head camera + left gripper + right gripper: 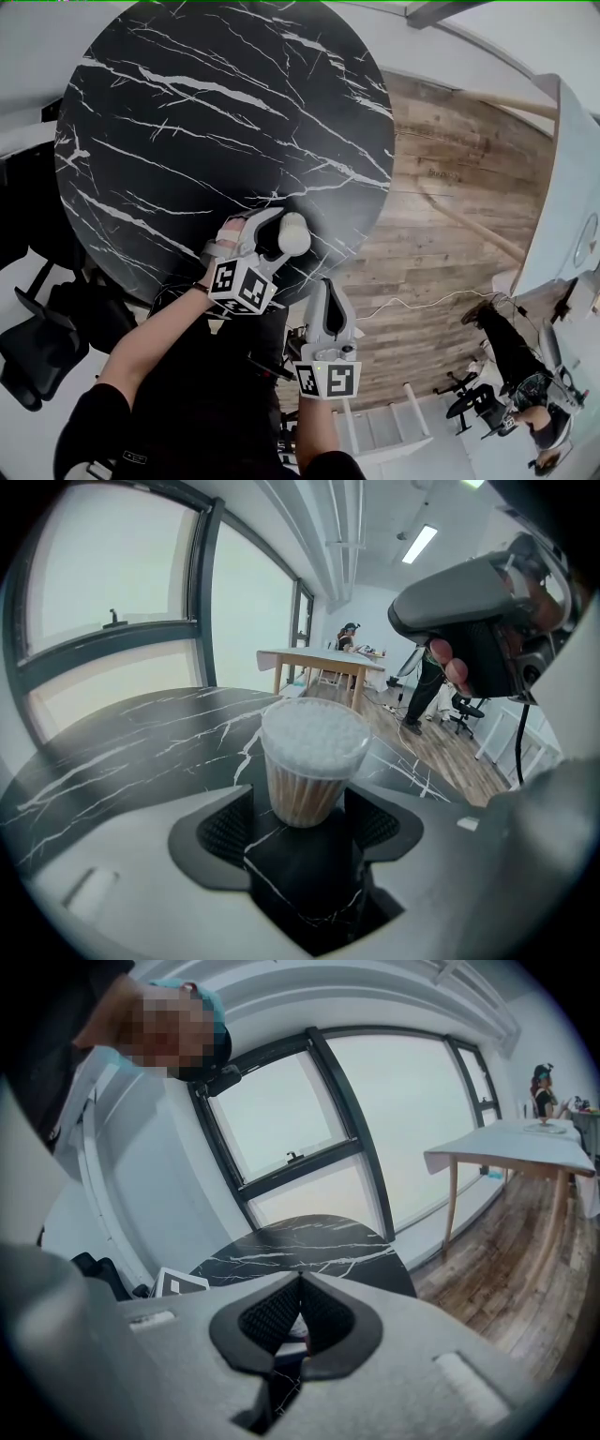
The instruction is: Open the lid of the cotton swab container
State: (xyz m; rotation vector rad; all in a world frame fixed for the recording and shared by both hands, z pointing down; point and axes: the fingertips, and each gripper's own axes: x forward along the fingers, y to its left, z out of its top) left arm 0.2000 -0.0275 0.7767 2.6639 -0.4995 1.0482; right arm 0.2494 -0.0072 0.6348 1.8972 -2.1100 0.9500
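The cotton swab container (pixel 293 234) is a small clear cup packed with white-tipped swabs, its lid on. It stands upright near the front edge of the round black marble table (pixel 187 122). My left gripper (pixel 281 225) reaches over that edge to it. In the left gripper view the container (pixel 312 761) stands between the spread pads (pixel 223 829) of the left gripper (pixel 300 822); a thin strip of table shows beside the left pad. My right gripper (pixel 322 287) hangs off the table's front edge, below and right of the container. Its jaws are pressed together on nothing (pixel 300 1321).
Wooden floor (pixel 450 244) lies right of the table, with a white cable (pixel 412 302) across it. Black chairs (pixel 37 347) stand at the left. A white desk (pixel 562 206) and a person at a chair (pixel 516 366) are at the right. Large windows (pixel 112 621) lie beyond the table.
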